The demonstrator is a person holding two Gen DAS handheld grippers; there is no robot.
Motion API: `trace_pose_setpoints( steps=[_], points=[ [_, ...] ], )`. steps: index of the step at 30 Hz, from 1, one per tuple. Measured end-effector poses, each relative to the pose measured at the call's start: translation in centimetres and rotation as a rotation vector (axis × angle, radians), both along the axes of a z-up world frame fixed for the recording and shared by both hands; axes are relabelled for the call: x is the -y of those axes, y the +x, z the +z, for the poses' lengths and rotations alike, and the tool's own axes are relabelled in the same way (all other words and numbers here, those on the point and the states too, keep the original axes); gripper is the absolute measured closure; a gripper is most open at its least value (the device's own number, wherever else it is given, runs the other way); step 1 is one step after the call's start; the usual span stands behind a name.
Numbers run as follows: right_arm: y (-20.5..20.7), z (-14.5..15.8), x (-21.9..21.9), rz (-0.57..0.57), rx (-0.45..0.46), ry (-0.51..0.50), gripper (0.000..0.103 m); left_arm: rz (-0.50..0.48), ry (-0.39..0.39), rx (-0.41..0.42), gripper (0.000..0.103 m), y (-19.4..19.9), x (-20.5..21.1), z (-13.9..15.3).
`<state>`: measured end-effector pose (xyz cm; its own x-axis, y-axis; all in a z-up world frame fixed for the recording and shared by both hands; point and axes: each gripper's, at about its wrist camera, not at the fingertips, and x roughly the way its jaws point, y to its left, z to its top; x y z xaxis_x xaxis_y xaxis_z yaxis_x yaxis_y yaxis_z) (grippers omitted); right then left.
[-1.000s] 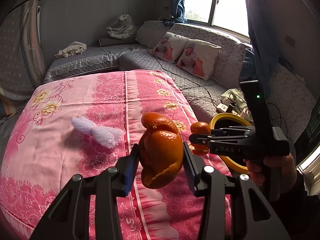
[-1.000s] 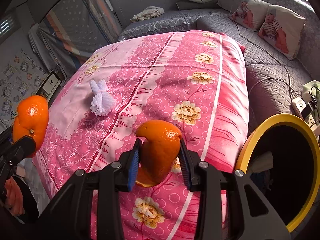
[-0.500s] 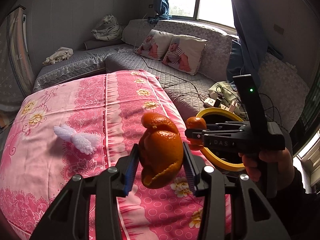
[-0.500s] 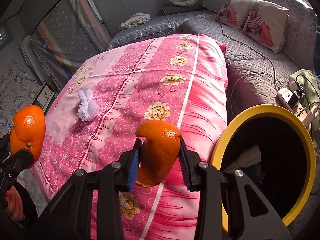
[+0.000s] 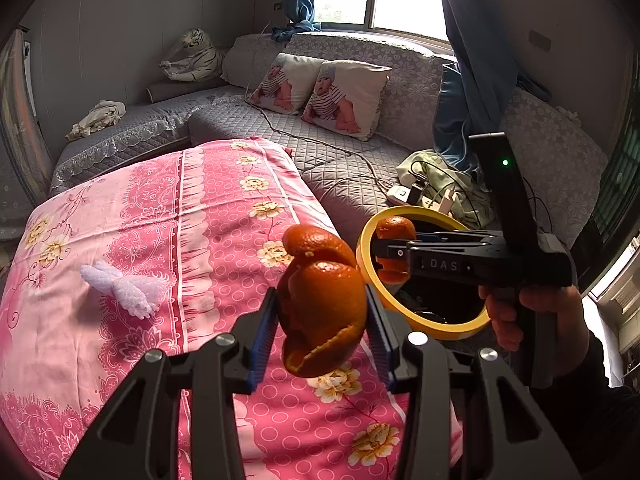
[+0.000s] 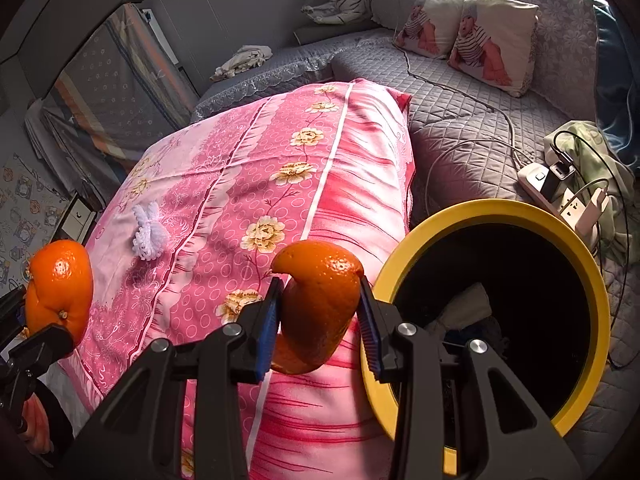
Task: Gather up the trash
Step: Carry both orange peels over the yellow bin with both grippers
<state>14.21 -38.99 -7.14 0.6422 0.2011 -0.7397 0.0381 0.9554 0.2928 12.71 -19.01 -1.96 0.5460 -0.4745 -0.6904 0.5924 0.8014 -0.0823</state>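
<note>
My left gripper [image 5: 322,326] is shut on a large piece of orange peel [image 5: 320,300] and holds it above the pink bedspread. My right gripper [image 6: 319,318] is shut on a second piece of orange peel [image 6: 318,304], held at the left rim of the yellow-rimmed black trash bin [image 6: 596,280]. In the left wrist view the right gripper [image 5: 390,256] and its peel [image 5: 394,228] hang over the bin [image 5: 436,326]. The left gripper's peel shows at the far left of the right wrist view [image 6: 60,284]. A white foam net [image 5: 124,286] lies on the bedspread, also seen in the right wrist view [image 6: 150,234].
The pink flowered bedspread [image 5: 140,220] covers a raised surface beside a grey quilted sofa [image 5: 340,168] with two baby-print pillows [image 5: 324,92]. A power strip with cables [image 6: 560,188] lies right behind the bin. The bin holds some trash [image 6: 464,308].
Both grippers have moved right, toward the bin, each still holding its peel. The right gripper's peel now sits at the bin's rim, and the foam net lies farther left.
</note>
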Motion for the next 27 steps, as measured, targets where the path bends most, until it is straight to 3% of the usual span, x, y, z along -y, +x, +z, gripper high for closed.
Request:
trace_pose_setpoints(
  steps=[27],
  points=[
    [-2.8,0.4,7.6,-0.181,0.018,-0.009,0.069,-0.105,0.025,-0.034,0.063,1.0,7.1,-1.5]
  ],
)
